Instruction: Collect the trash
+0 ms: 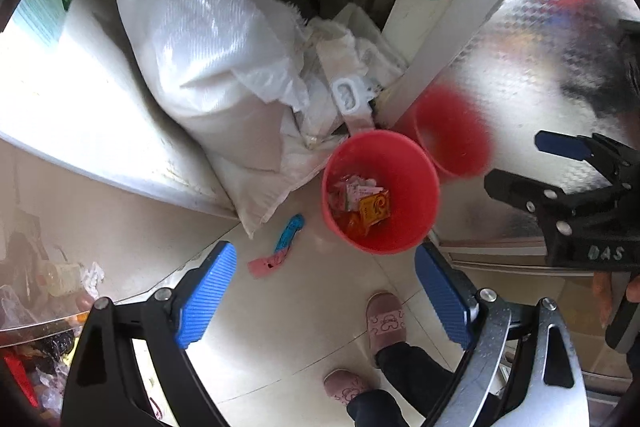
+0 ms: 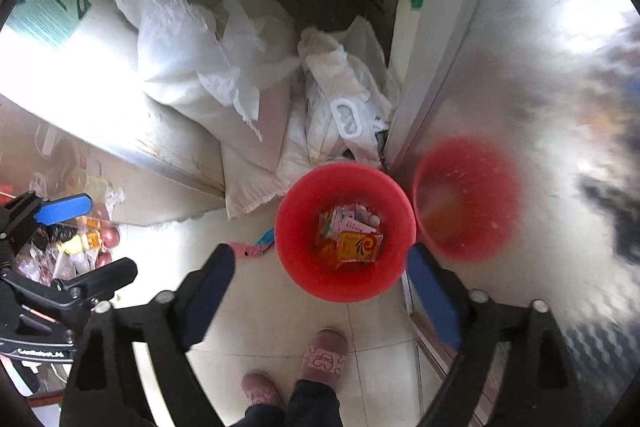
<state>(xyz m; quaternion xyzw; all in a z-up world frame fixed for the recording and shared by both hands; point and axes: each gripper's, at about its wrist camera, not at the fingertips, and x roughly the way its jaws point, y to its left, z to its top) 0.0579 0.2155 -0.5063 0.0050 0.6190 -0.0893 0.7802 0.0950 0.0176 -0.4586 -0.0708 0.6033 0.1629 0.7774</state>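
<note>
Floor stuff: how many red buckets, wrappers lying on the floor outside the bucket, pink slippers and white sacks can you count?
Red bucket: 1 (the second red shape is its reflection in the shiny panel)
Wrappers on the floor: 2, one blue, one pink
Pink slippers: 2
White sacks: at least 2; the pile overlaps
Total: 7
</note>
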